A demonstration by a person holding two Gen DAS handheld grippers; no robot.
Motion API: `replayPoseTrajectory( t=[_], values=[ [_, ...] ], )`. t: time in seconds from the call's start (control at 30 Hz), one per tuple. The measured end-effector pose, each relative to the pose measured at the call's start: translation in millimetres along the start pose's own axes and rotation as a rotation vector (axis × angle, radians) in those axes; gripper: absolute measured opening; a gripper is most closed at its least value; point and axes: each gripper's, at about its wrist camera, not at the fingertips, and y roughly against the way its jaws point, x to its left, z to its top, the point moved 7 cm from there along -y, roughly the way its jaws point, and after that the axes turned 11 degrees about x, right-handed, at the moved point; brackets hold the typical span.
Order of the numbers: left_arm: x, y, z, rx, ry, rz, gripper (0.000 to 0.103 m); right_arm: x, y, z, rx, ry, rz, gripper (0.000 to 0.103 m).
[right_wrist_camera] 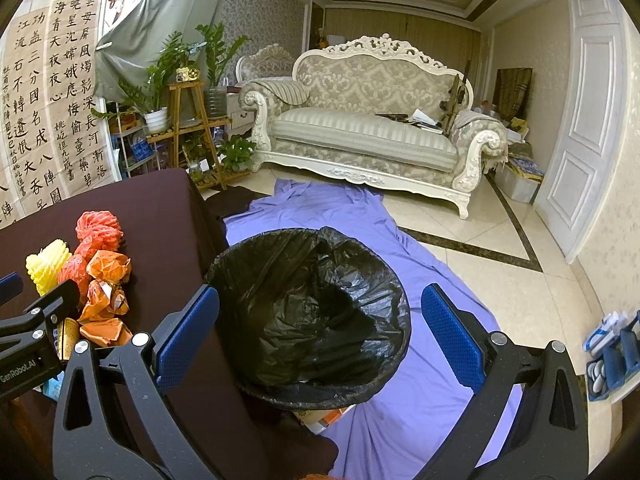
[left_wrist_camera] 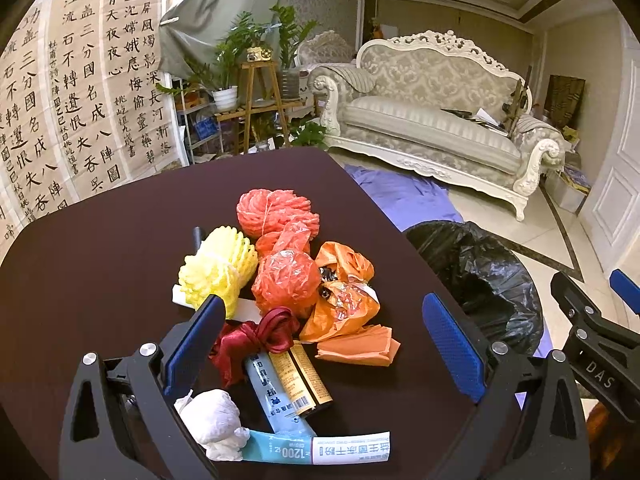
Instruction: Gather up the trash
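I see the dark counter (left_wrist_camera: 100, 280) filling most of my left wrist view, and just off its edge at about 3 o'clock the bin lined with a black bag (right_wrist_camera: 312, 312) standing on a purple sheet (right_wrist_camera: 420, 400) spread over the floor; in my right wrist view that bin sits dead centre, its mouth open, with the counter at 9 o'clock. My left tool (left_wrist_camera: 320, 344) hangs over the near side of the counter with its blue pads spread wide and nothing between them; my right tool (right_wrist_camera: 320, 340) is just as wide and empty, framing the bin. The trash lies heaped near the middle of the counter, ahead of the left tool: a red foam net (left_wrist_camera: 276, 210) at 12 o'clock of the heap, a yellow foam net (left_wrist_camera: 216, 272) at 9 o'clock, a crumpled red plastic bag (left_wrist_camera: 286, 280) touching both, and crumpled orange wrappers (left_wrist_camera: 344, 300) at 3 o'clock. Nearer to me lie a dark red ribbon (left_wrist_camera: 256, 336), a gold and black tube (left_wrist_camera: 304, 376) beside a light blue tube (left_wrist_camera: 276, 404), a white paper wad (left_wrist_camera: 216, 416) at 7 o'clock close to the left pad, and a flat printed sachet (left_wrist_camera: 320, 450) at 6 o'clock
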Motion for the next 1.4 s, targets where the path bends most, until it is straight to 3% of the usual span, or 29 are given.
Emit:
replayPoseTrajectory(
  t=[0.13, 0.27, 0.37, 0.43, 0.57, 0.67, 1.0, 1.27, 1.4],
  values=[
    [-1.7, 0.4, 0.4, 0.0, -0.002, -0.001, 0.096, 0.3, -0.5, -0.4, 0.001, 0.0, 0.002, 0.098],
    [-3.5, -0.6, 0.5, 0.001, -0.005, -0.002, 0.096, -1.3, -2.2, -6.7, 0.022, 0.0, 0.001, 0.076],
    [-4.4, -1.1, 0.1, 0.002, -0.004, -0.003, 0.09, -1.6, -3.4, -12.5, 0.034, -0.001, 0.011, 0.076],
    [-4.9, -2.2, -0.7, 0.009, -0.007, -0.014, 0.072, -2.0, -3.8, -12.3, 0.033, 0.002, 0.011, 0.076],
    [5.7, -6.1, -1.9, 0.031, 0.018, -0.028, 0.072, 6.1, -6.6, -8.6, 0.039, 0.014, 0.022, 0.075],
    [18.6, -4.4, -2.0, 0.027, 0.027, -0.009, 0.072, 13.6, -8.5, -6.7, 0.049, 0.024, 0.037, 0.066],
    [80.8, -11.1, 8.4, 0.043, 0.123, 0.07, 0.071, 41.8, -10.5, 9.1, 0.057, 0.048, 0.109, 0.065],
    [92.2, -33.9, 13.0, 0.123, 0.11, 0.045, 0.071, 63.3, -14.7, 18.3, 0.071, 0.079, 0.139, 0.065],
    [93.8, -41.8, 10.2, 0.155, 0.106, -0.007, 0.048, 75.7, -15.0, 20.8, 0.077, 0.1, 0.154, 0.065]
  ],
)
